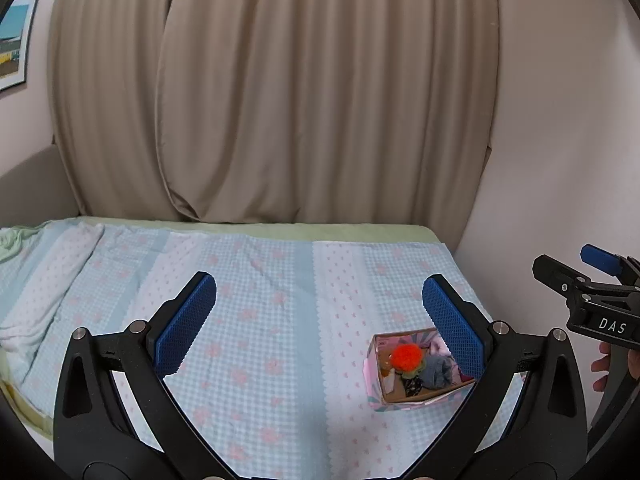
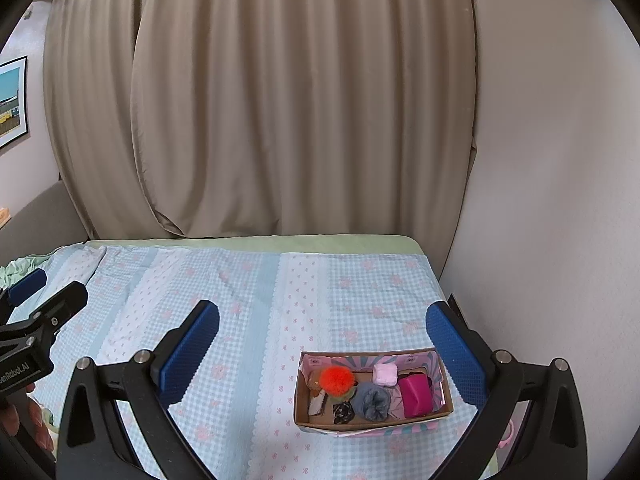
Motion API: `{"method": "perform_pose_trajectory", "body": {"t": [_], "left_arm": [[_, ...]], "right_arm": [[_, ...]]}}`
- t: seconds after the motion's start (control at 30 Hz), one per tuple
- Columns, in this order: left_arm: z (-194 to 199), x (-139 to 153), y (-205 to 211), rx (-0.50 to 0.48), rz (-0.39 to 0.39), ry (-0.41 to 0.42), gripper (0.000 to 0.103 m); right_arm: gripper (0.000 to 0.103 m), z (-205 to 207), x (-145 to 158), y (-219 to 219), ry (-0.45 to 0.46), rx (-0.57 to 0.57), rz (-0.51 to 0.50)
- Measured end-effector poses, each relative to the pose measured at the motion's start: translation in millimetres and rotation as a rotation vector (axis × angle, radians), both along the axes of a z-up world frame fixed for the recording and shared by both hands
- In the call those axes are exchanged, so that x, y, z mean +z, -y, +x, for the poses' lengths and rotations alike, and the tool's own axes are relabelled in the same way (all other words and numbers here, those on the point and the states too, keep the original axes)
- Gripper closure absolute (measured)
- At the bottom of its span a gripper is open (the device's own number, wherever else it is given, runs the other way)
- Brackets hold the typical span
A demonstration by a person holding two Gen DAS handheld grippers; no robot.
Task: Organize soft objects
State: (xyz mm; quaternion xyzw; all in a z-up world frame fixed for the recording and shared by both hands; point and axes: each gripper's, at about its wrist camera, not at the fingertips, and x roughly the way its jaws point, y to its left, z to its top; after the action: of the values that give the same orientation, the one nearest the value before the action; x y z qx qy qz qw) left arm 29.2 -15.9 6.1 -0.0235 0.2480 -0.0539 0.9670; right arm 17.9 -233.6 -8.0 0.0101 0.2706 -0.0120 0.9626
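A small cardboard box (image 2: 438,410) with a pink patterned lining sits on the bed at the right. It holds a fluffy orange pompom (image 2: 337,381), a grey-blue rolled cloth (image 2: 373,401), a magenta pouch (image 2: 416,395), a pale pink soft block (image 2: 385,374) and a small black item (image 2: 343,413). The box also shows in the left wrist view (image 1: 374,376), partly behind my right-hand finger. My left gripper (image 1: 320,324) is open and empty, above the bed. My right gripper (image 2: 322,350) is open and empty, above and just behind the box.
The bed carries a light blue checked cover (image 2: 248,304) with pink flowers. Beige curtains (image 2: 280,120) hang behind it. A white wall (image 2: 540,240) runs along the right side. A framed picture (image 1: 14,40) hangs at the left. A green cloth (image 1: 10,240) lies at the bed's far left.
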Motion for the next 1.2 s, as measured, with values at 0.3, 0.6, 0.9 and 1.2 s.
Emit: {"method": "perform_pose_trajectory", "body": {"t": [0.3, 0.6, 0.9, 1.2], "left_arm": [[0.1, 0.0, -0.1, 0.0, 0.001, -0.001, 0.0], [1.4, -1.0, -2.6, 0.002, -0.002, -0.002, 0.0], [-1.8, -2.2, -4.5, 0.008, 0.005, 0.014, 0.0], [-8.3, 1.6, -11.3, 0.012, 0.003, 0.058, 0.0]], "right_arm": [[0.0, -0.2, 0.1, 0.5, 0.001, 0.001, 0.0], [0.0, 0.7, 0.1, 0.6, 0.001, 0.002, 0.001], [0.0, 1.8, 0.0, -0.4, 0.001, 0.001, 0.0], [0.0, 6.4, -0.5, -3.4, -0.007, 0.004, 0.0]]}}
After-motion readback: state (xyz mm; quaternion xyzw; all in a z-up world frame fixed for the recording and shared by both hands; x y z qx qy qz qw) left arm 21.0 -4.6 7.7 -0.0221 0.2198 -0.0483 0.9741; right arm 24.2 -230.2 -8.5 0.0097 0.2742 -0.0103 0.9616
